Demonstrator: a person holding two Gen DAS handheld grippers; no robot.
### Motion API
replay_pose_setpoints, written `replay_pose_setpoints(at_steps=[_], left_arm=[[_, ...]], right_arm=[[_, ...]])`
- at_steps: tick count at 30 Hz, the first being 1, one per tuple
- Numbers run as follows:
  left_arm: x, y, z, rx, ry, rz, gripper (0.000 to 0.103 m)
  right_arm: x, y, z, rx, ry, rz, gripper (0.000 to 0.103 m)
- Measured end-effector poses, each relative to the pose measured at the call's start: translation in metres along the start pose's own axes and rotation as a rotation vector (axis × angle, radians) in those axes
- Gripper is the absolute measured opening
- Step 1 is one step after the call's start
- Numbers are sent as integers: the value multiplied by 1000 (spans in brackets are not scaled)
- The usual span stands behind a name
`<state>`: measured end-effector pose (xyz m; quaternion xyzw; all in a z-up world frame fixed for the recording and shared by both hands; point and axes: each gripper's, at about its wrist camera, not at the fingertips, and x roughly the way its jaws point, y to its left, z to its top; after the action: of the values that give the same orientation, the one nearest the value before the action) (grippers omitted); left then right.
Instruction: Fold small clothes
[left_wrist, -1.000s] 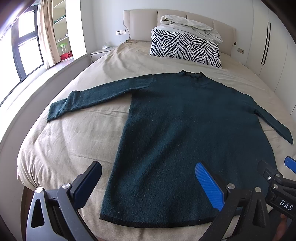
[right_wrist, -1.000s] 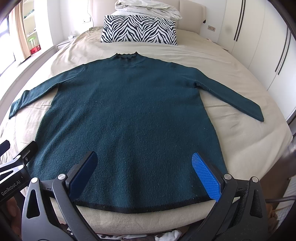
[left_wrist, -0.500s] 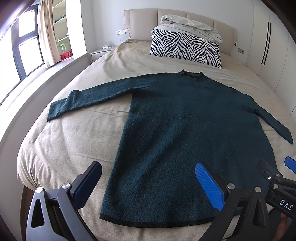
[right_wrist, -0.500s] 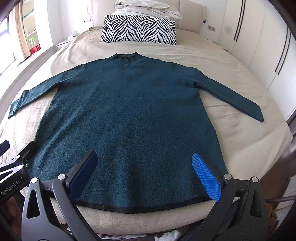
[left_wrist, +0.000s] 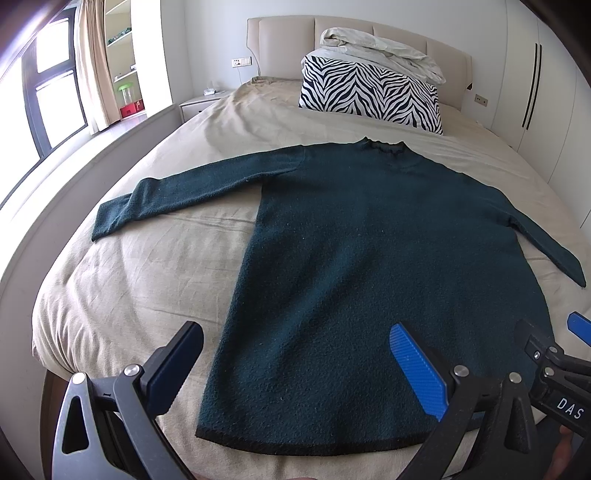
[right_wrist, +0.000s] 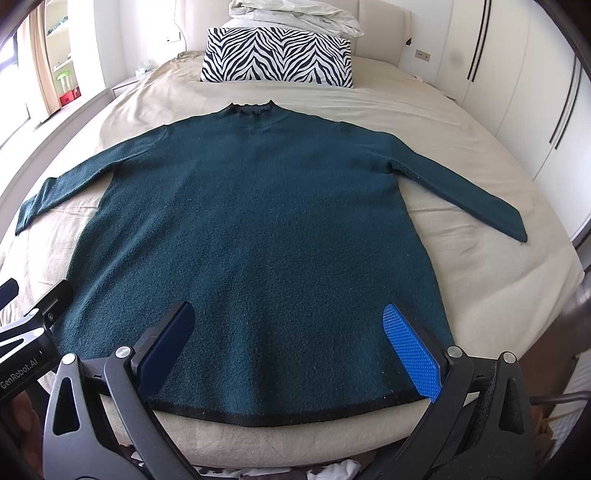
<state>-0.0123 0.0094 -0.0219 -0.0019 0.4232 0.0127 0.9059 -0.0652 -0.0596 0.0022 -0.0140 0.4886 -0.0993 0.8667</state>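
Observation:
A dark teal long-sleeved sweater (left_wrist: 362, 266) (right_wrist: 266, 229) lies flat on the bed, neck toward the headboard, both sleeves spread outward, black hem at the near edge. My left gripper (left_wrist: 295, 354) hovers open above the hem's left half, nothing between its fingers. My right gripper (right_wrist: 288, 332) hovers open above the hem's middle and right part, also holding nothing. The right gripper's tip (left_wrist: 576, 328) shows at the right edge of the left wrist view; the left gripper's body (right_wrist: 33, 325) shows at the left edge of the right wrist view.
A beige bedsheet (left_wrist: 140, 273) covers the bed. A zebra-print pillow (left_wrist: 369, 96) (right_wrist: 277, 59) with a white duvet (left_wrist: 380, 48) on it stands at the headboard. A window and shelves are to the left, white wardrobes (right_wrist: 517, 81) to the right. Clothes lie on the floor (right_wrist: 277, 470) below the bed's foot.

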Motion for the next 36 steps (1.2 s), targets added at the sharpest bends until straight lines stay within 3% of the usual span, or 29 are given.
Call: replay_pose_setpoints(at_steps=[25, 32, 36], left_arm=[[11, -8, 5, 7, 27, 10, 103], [14, -15, 10, 4, 35, -78, 103], [20, -24, 13, 28, 34, -69, 103]], right_arm=[[17, -5, 4, 11, 23, -4, 103], [30, -11, 6, 22, 37, -1, 103], [40, -17, 9, 36, 46, 7, 103]])
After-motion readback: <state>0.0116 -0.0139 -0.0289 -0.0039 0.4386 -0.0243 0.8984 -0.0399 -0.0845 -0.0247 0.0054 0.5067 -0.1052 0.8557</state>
